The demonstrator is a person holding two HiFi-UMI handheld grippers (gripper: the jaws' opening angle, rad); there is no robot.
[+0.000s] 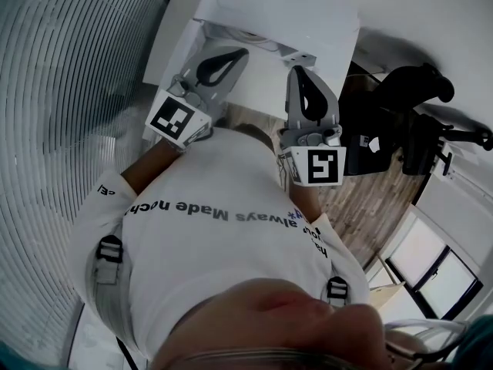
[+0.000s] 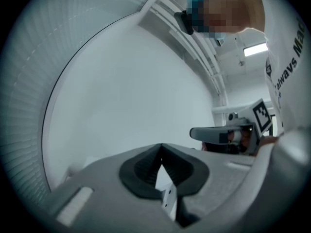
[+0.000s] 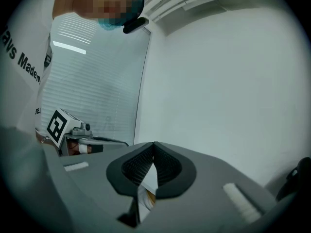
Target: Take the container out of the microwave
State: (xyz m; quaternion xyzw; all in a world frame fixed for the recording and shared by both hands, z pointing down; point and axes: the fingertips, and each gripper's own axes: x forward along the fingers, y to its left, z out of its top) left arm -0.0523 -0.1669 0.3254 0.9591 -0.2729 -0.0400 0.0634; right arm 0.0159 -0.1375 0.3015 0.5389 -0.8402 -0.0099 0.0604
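Note:
No container shows in any view. A white boxy appliance on a white surface lies ahead of me at the top of the head view; whether it is the microwave I cannot tell. Both grippers are held level in front of the person's white shirt and point toward it. My left gripper is shut with nothing between its jaws, and its dark pads meet at the tip. My right gripper is shut and empty too, its tips touching. Each gripper view shows the other gripper beside it: the right gripper and the left gripper.
Window blinds fill the left side. A black chair or stand is at the right on a wood floor. A plain white wall stands ahead of both grippers. A window is at the lower right.

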